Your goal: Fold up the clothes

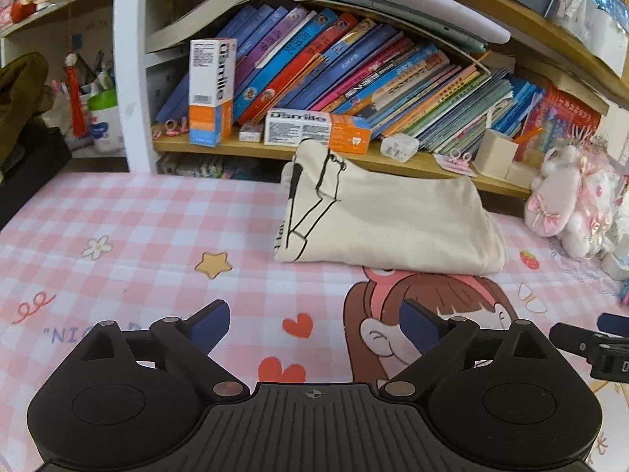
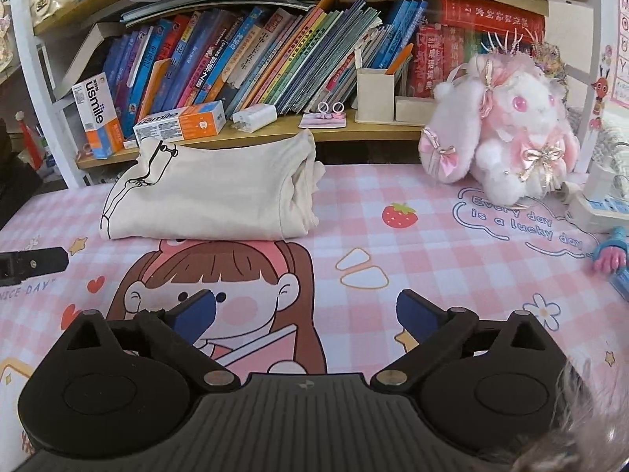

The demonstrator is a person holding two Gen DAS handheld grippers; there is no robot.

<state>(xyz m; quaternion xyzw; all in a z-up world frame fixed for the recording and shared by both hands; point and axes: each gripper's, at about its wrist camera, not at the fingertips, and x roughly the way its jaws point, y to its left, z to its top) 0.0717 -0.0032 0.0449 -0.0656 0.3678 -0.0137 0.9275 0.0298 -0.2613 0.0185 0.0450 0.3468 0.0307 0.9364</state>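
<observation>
The folded cream cloth garment [image 2: 204, 196] looks soft and matt on the smooth pink checked printed mat [image 2: 432, 244]. The fluffy pink-and-white plush rabbit [image 2: 507, 133] sits by the wooden bookshelf board [image 2: 373, 131]. Both claws' bodies are matt black plastic.

In the left wrist view the folded garment [image 1: 385, 228] lies on the desk mat [image 1: 137, 236] right of centre, its far edge against the low shelf [image 1: 255, 151]. On that shelf, behind the garment, a toothpaste box [image 1: 314, 129] lies flat, another box [image 1: 210, 90] stands upright to its left, and leaning books [image 1: 354, 67] fill the space behind both. A plush rabbit [image 1: 570, 204] sits at the right edge, beside the garment. In the right wrist view the garment [image 2: 212, 196] lies upper left, the rabbit [image 2: 503, 137] upper right, well apart, with a pen holder [image 2: 375, 94] on the shelf between them
</observation>
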